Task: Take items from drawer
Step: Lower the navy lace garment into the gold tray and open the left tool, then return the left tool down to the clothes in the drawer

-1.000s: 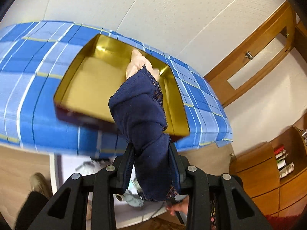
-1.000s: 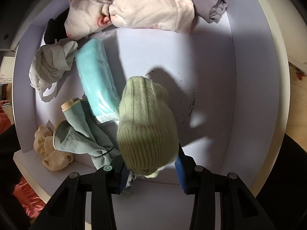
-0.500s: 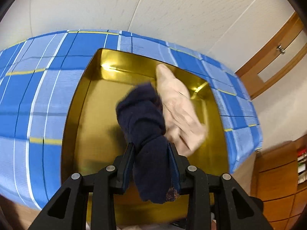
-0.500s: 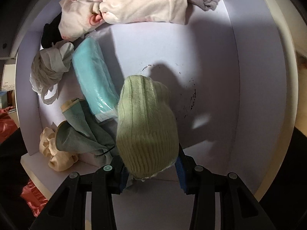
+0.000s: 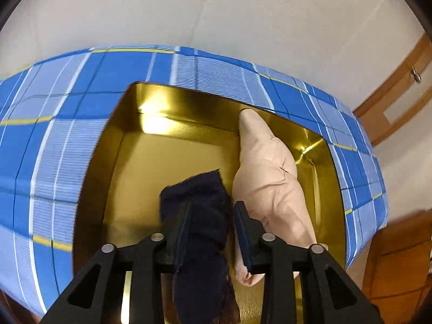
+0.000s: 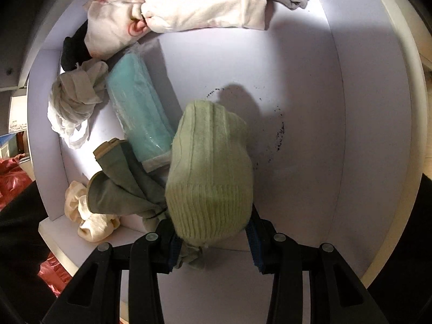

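Left wrist view: your left gripper hangs over the gold tray on the blue plaid cloth, jaws opening, the navy sock bundle between its fingers beside the pale pink bundle. Right wrist view: your right gripper is clamped on the green knit sock roll over the white drawer, just right of the teal packet.

Glossy gold metal tray, checked cotton cloth, ribbed knit green sock, matt white drawer
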Motion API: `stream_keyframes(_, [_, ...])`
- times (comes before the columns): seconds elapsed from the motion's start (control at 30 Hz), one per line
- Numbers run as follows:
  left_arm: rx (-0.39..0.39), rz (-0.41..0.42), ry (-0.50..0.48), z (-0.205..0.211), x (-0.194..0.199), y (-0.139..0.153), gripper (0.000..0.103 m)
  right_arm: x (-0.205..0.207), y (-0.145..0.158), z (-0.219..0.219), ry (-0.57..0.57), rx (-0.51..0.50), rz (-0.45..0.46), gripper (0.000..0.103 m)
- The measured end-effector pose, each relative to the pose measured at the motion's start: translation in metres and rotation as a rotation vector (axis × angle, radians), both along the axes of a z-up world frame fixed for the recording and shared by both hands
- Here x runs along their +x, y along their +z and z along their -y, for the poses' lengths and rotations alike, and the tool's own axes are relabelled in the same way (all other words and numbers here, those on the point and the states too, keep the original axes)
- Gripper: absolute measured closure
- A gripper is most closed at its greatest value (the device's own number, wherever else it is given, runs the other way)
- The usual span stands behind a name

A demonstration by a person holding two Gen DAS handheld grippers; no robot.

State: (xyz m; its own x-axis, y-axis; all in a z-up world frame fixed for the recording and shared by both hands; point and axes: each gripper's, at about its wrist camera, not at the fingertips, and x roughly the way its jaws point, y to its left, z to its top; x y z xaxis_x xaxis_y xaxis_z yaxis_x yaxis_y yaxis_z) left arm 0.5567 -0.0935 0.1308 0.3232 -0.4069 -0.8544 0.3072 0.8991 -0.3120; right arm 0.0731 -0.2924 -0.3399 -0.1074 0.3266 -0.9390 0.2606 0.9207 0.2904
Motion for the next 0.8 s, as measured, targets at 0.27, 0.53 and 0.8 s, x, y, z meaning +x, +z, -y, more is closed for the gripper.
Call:
stream_keyframes(0.27, [-0.026, 0.107, -0.009, -0.026, -0.067, 0.016, 0.065, 0.003, 0.004, -0.008, 0.032, -0.040, 0.010, 0.060])
stream_keyframes(0.53, [-0.063, 0.212, -0.137, -0.031, -0.157, 0.017, 0.064, 0.007, 0.011, -0.015, 0.038, -0.057, 0.037, 0.059])
stream_keyframes(0.8, [-0.066, 0.195, -0.178, -0.038, -0.223, -0.028, 0.045, 0.010, 0.028, -0.011, 0.003, -0.046, 0.085, 0.051])
